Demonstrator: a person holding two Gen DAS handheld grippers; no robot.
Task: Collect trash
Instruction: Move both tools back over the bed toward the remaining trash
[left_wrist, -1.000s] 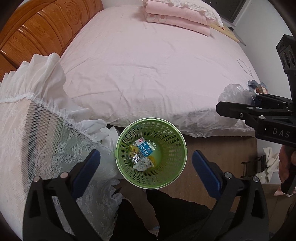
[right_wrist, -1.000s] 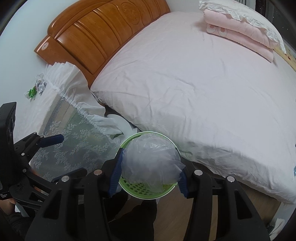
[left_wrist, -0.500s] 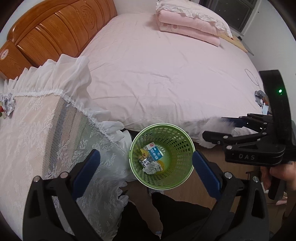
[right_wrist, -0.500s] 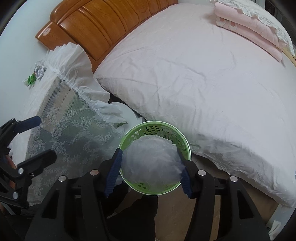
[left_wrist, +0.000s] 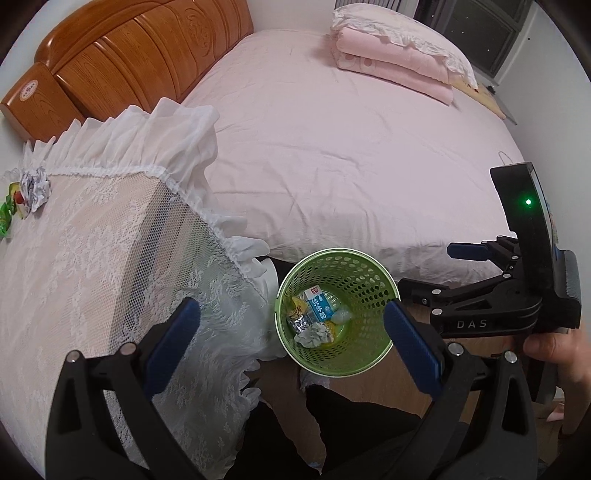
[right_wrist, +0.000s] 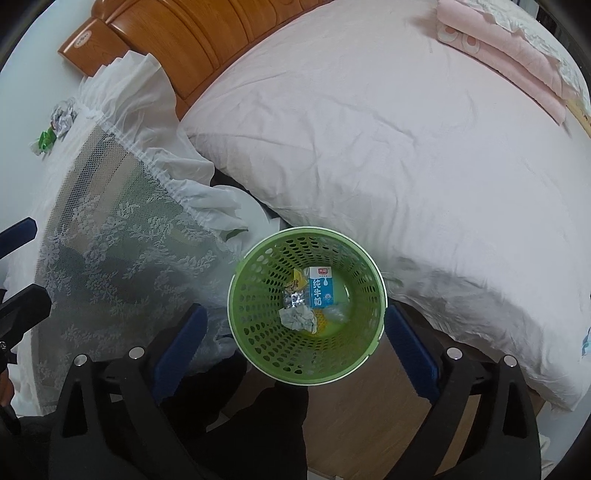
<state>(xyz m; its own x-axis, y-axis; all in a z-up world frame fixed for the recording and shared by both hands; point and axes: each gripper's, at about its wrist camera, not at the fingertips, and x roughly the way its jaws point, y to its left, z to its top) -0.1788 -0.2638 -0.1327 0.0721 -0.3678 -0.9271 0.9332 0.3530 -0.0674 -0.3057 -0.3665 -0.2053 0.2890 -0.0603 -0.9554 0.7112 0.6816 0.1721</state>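
Note:
A green mesh basket (left_wrist: 369, 354) (right_wrist: 266, 347) stands on the floor between the bed and the nightstand. Inside lie a blue-and-white milk carton (right_wrist: 322, 288), crumpled paper (right_wrist: 299, 319), foil and a clear plastic bag (right_wrist: 334, 314). My right gripper (right_wrist: 295, 314) hovers straight above the basket. Its jaws are opening and nothing is between them. It also shows at the right of the left wrist view as the right gripper (left_wrist: 436, 269). My left gripper (left_wrist: 291, 314) is open and holds nothing, up and to the left of the basket. A crumpled paper ball (left_wrist: 35, 184) and a green wrapper (left_wrist: 5, 218) lie on the nightstand.
The nightstand (left_wrist: 74, 258) wears a white lace cover with a ruffled edge. A pink bed (left_wrist: 351, 147) with a wooden headboard (left_wrist: 140, 48) and a folded pink blanket (left_wrist: 399, 70) fills the far side. Wooden floor (right_wrist: 369, 406) and a person's dark trousers lie below the basket.
The right gripper's jaws spread and the clear plastic bag dropped from them into the basket. The left view swung toward the nightstand, so the trash on it came into sight.

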